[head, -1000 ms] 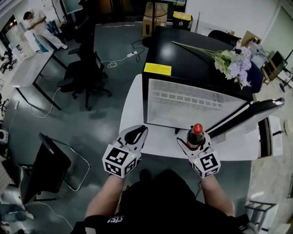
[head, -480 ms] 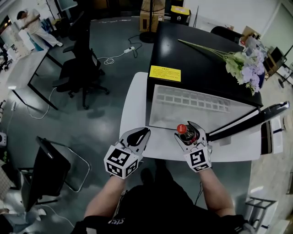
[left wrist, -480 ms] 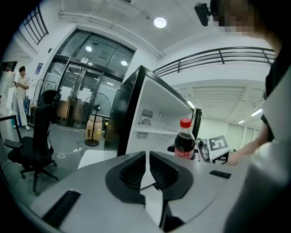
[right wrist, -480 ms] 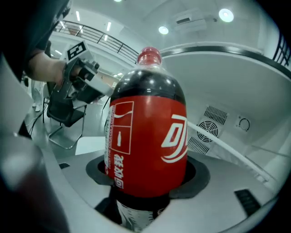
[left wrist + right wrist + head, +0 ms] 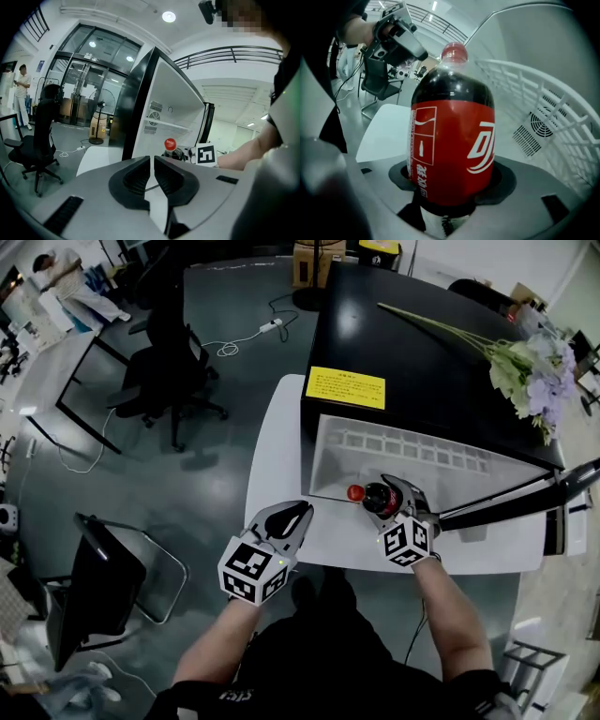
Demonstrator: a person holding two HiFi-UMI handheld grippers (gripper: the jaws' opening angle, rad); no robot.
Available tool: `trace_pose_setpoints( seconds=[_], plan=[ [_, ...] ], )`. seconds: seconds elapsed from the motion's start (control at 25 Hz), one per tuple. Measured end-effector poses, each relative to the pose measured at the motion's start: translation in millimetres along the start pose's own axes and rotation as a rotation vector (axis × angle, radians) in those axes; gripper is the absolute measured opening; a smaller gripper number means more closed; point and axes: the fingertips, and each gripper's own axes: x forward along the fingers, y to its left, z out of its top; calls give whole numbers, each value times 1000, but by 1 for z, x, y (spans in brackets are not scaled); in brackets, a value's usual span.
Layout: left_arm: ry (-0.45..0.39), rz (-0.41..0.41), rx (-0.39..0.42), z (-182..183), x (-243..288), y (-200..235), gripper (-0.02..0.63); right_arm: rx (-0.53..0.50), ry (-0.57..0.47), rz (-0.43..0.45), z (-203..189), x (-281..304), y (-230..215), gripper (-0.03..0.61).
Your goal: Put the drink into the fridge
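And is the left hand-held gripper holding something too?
No, the left hand-held gripper has its jaws together with nothing between them; only the right hand-held gripper grips the bottle.

We see the drink, a dark cola bottle with a red cap and red label, just right of centre in the head view. It is tipped so its cap points left, and the right gripper clamps it at the fridge's mouth. The fridge, black outside and white inside, fills the upper right, with its door swung open at the right edge. We cannot tell whether the bottle touches a shelf.
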Motion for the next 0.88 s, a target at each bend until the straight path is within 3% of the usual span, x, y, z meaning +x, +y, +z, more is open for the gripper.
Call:
trace_pose_setpoints(
  seconds=[0.32, 0.88],
  plan=[
    [12, 5, -8, -3, 4, 1, 40, -129, 119, 129, -25, 38, 8, 311],
    [-9, 46, -37, 0, 0, 13, 40, -250, 222, 242, -41, 67, 5, 313]
  ],
)
